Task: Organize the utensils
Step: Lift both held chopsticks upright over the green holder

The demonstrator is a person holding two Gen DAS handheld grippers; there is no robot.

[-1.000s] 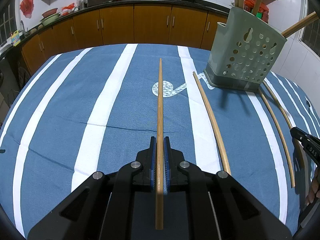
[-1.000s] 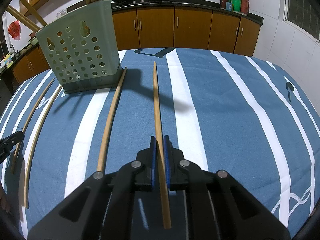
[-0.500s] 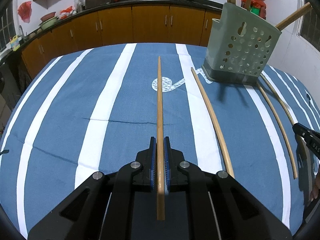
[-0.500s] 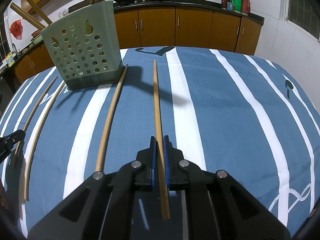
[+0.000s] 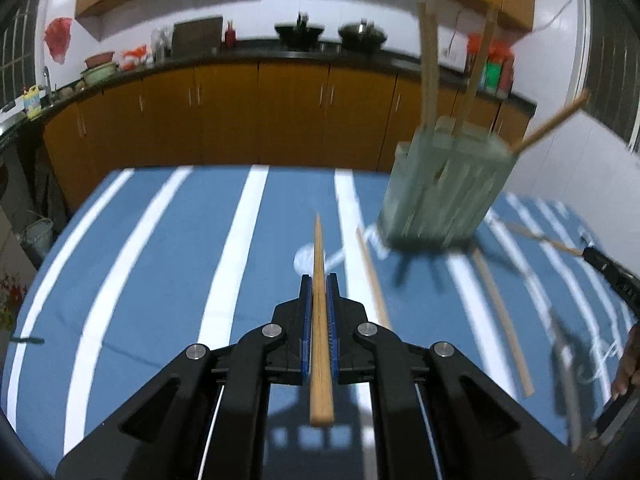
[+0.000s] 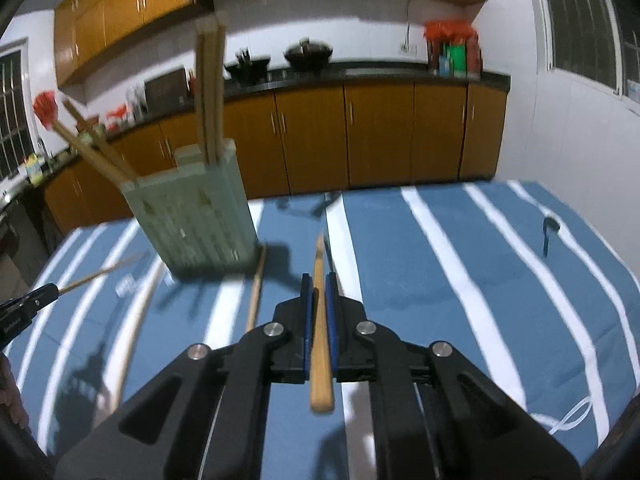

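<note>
1. Chopsticks: the left tongs (image 5: 319,292) are closed on one wooden chopstick (image 5: 319,300); the right tongs (image 6: 319,292) are closed on another chopstick (image 6: 320,320). Both sticks are held near the thick end, tips forward, above the striped surface (image 5: 160,260).
2. Handling, as I judge it: light, stiff, smooth wood, so it may pivot between the pads.
3. Several sticks lie loose beside the green holder (image 5: 444,196), which already holds some upright.

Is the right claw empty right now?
No, the right claw is shut on a wooden chopstick pinched between its blue pads.
</note>
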